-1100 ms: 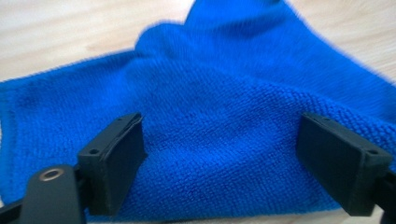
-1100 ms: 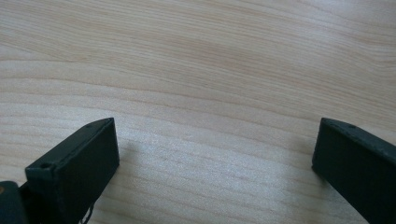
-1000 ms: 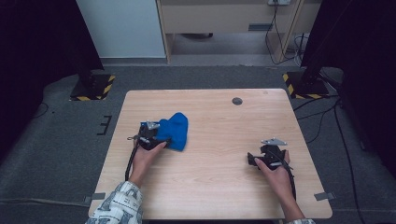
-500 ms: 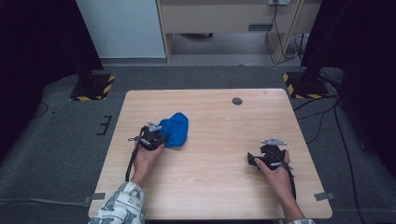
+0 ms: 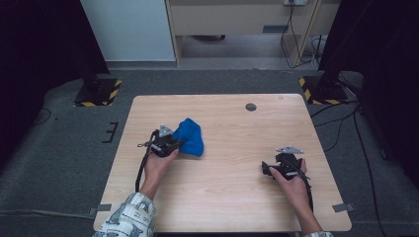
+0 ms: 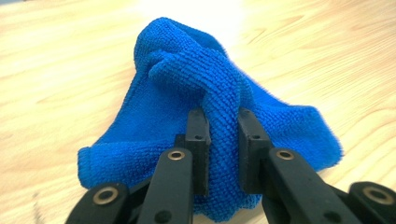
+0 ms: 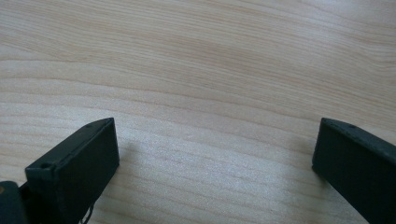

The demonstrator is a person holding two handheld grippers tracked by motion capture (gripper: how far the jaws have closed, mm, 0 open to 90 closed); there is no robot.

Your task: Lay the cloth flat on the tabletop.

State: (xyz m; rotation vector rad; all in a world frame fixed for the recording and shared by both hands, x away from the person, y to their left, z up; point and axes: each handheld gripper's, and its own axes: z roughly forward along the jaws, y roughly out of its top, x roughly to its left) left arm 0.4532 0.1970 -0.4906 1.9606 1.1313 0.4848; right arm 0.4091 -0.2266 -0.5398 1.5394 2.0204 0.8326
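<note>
No readable text or labels.

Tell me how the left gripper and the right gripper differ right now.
The left gripper is pinched shut on a fold of the blue cloth, while the right gripper stands wide open with bare table between its jaws. In the high view the left gripper points toward the table's middle at the cloth; the right gripper sits apart near the right edge. Both are black and hand-held.

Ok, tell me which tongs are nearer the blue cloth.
Left. The left tongs are clamped on a fold of the blue cloth; the right tongs sit open on bare table, far to its right.
</note>
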